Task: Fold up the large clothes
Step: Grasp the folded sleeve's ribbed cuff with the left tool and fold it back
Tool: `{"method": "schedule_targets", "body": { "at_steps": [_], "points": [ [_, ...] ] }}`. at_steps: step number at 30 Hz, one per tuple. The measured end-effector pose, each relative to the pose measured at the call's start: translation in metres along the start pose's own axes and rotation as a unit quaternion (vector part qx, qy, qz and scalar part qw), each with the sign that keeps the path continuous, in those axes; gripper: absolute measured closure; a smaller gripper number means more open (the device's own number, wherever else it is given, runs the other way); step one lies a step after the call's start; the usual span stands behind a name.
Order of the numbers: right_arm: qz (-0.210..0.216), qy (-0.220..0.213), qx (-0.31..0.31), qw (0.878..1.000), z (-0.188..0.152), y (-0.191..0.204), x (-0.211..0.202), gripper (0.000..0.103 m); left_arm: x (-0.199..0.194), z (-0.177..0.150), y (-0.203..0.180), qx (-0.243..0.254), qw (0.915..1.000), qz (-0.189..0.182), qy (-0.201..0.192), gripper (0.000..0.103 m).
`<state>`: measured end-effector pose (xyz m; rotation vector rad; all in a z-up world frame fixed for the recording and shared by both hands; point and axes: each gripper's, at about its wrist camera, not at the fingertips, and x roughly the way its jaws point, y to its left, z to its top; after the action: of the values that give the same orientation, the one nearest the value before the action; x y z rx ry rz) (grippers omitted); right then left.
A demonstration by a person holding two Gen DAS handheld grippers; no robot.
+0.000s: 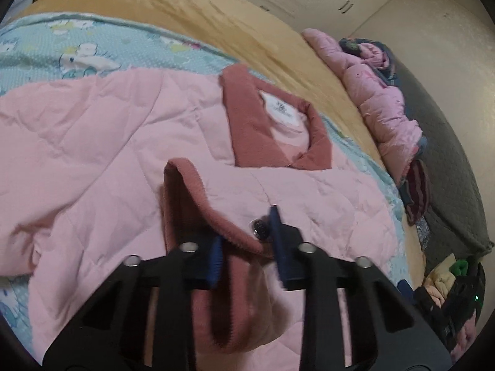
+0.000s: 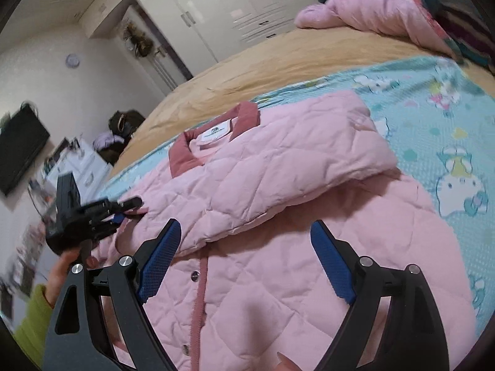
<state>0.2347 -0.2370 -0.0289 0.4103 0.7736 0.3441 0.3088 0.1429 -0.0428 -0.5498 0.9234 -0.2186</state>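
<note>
On the bed [image 2: 278, 52], the left tongs [image 1: 247, 241] pinch the pink quilted jacket's [image 2: 278, 185] ribbed cuff [image 1: 198, 198]; the right tongs [image 2: 244, 262] hover wide open above it.

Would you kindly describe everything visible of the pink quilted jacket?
The pink quilted jacket lies front-up on the cartoon-print sheet, soft and puffy, with a dusty-rose ribbed collar, a white neck label, a snap placket and one sleeve folded across its chest. The left gripper pinches its rose cuff; the right gripper hovers open above it.

Bare tan blanket [image 2: 278, 52] beyond jacket [image 2: 278, 167]; clothes pile [image 2: 386, 9] blocks far edge.
</note>
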Motion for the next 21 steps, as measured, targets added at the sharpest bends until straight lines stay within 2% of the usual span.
{"method": "schedule_targets", "body": {
  "at_steps": [3, 7, 11, 16, 21],
  "points": [
    [-0.012, -0.008, 0.002, 1.0, 0.003, -0.002, -0.003, 0.018, -0.009, 0.005, -0.001, 0.001, 0.9995, -0.029, -0.014, 0.095],
    [-0.018, -0.024, 0.004, 1.0, 0.008, -0.006, -0.012, 0.018, -0.033, 0.011, -0.013, 0.017, 0.9976, -0.053, -0.041, 0.096],
    [-0.048, -0.043, -0.001, 0.998, 0.019, -0.013, -0.022, 0.018, -0.06, 0.018, -0.025, 0.031, 0.9944, -0.071, -0.072, 0.097],
    [-0.095, -0.075, -0.002, 0.993, 0.038, -0.032, -0.04, 0.018, -0.085, 0.018, -0.027, 0.046, 0.9916, -0.071, -0.098, 0.097],
    [-0.109, -0.075, -0.022, 0.991, 0.064, -0.042, -0.037, 0.018, -0.08, 0.012, -0.012, 0.037, 0.9938, -0.056, -0.088, 0.097]
  ]
}}
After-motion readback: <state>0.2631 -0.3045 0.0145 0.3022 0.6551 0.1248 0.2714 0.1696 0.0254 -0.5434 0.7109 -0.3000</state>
